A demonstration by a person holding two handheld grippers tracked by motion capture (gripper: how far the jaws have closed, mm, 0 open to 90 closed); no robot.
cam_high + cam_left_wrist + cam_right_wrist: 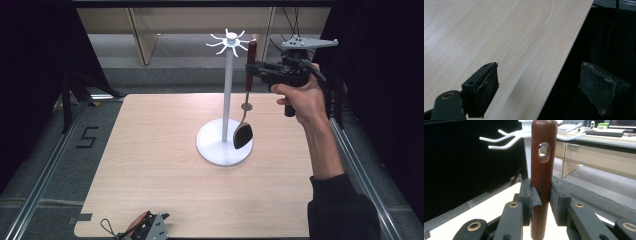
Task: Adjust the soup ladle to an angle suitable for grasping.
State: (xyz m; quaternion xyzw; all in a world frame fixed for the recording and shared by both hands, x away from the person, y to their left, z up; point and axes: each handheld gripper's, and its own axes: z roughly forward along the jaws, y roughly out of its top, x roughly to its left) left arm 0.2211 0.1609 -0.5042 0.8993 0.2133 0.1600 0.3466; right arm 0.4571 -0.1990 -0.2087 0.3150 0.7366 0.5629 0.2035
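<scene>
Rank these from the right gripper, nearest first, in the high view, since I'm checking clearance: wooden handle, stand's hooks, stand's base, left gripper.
1. wooden handle, clamped in the right gripper.
2. stand's hooks, just left, up top.
3. stand's base, below on the table.
4. left gripper, at the near edge.

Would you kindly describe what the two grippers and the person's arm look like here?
The right gripper is black, with linked jaw arms joined by brass-coloured rivets, flat dark pads, and a grey three-cornered plate on top. The left gripper has the same black jaws with scuffed, dusty pads; a black cable trails from it. The person's arm wears a dark sleeve.
</scene>
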